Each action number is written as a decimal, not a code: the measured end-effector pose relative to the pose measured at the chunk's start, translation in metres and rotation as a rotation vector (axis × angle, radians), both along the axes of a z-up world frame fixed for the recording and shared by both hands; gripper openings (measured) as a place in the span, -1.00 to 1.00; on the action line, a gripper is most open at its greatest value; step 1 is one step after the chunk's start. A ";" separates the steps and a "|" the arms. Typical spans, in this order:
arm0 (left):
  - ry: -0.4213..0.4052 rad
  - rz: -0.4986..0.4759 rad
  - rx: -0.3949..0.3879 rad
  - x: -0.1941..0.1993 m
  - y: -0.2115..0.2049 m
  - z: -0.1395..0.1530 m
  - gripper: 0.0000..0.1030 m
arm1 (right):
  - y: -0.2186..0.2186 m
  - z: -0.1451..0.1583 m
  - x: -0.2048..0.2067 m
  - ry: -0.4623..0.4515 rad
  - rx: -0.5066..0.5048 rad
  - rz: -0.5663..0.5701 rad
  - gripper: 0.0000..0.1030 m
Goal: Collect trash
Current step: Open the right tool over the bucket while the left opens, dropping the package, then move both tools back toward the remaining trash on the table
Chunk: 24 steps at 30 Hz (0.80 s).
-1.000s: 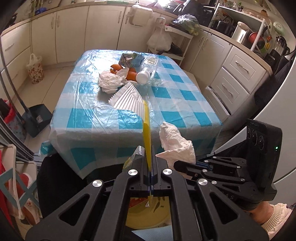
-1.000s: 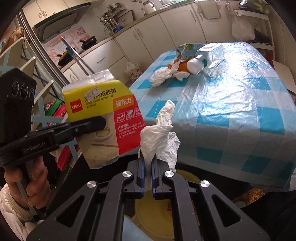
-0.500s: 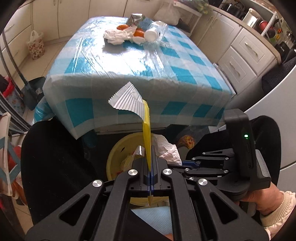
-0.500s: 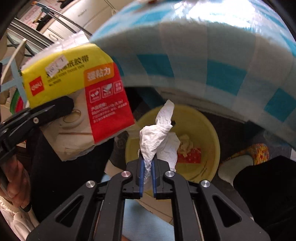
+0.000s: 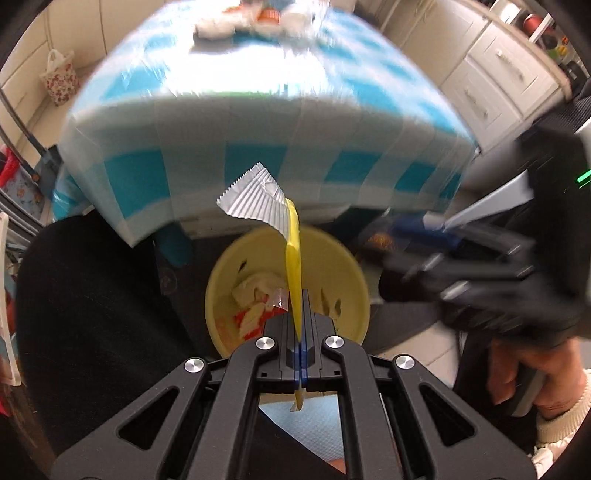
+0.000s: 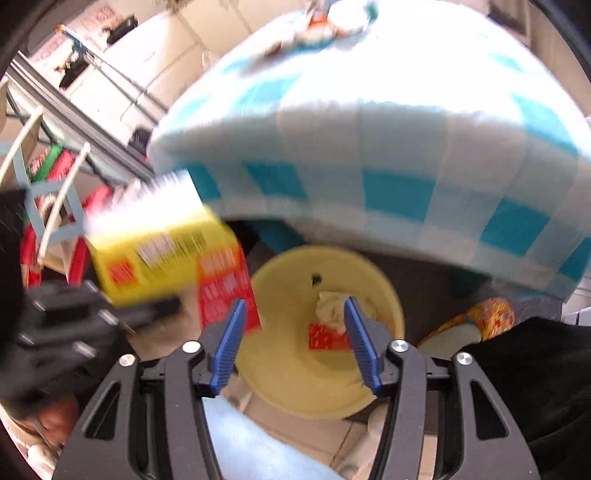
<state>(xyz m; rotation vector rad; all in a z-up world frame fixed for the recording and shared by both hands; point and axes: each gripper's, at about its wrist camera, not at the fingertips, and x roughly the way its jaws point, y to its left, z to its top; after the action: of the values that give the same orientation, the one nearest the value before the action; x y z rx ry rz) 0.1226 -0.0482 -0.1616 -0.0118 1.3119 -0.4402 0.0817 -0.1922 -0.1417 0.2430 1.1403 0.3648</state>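
My left gripper [image 5: 300, 295] is shut on a yellow-and-red tape wrapper [image 5: 291, 251] and holds it over a yellow bin [image 5: 343, 266] on the floor below the table edge. The wrapper shows blurred in the right wrist view [image 6: 166, 254]. My right gripper [image 6: 293, 314] is open and empty above the same bin [image 6: 291, 369]. A crumpled white tissue [image 6: 334, 306] lies in the bin with a red scrap [image 6: 327, 338]. More trash [image 5: 258, 14] lies on the far part of the blue-checked table [image 5: 258, 110].
Kitchen cabinets [image 5: 498, 74] stand to the right and behind the table. A floral bag [image 5: 59, 77] hangs at the left. A metal rack [image 6: 55, 147] stands left in the right wrist view. The person's dark clothing [image 5: 92, 314] flanks the bin.
Both grippers have dropped lower over the bin. My right gripper has opened and the white tissue it held now lies in the bin. The left still grips the wrapper.
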 end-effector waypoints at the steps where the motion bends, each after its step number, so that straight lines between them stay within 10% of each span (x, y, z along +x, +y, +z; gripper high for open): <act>1: 0.044 -0.017 0.015 0.003 -0.004 -0.009 -0.98 | -0.004 0.004 0.000 -0.025 0.006 -0.014 0.10; 3: 0.087 -0.015 0.046 0.008 -0.007 -0.018 -0.90 | -0.008 0.010 0.001 -0.064 0.018 -0.038 0.12; 7: 0.071 -0.011 0.081 0.010 -0.009 -0.015 0.09 | -0.018 0.019 0.006 -0.108 0.043 -0.075 0.12; 18: -0.379 0.257 0.062 0.004 0.030 0.048 0.71 | -0.024 0.041 0.006 -0.261 0.029 -0.146 0.28; 24: -0.379 0.352 0.029 0.018 0.048 0.047 0.75 | -0.019 0.042 0.013 -0.287 0.024 -0.142 0.28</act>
<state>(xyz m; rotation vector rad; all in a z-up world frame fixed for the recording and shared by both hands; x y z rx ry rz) 0.1405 -0.0001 -0.1144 -0.1280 0.9176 -0.1130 0.0944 -0.2115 -0.0993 0.2811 0.8314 0.2772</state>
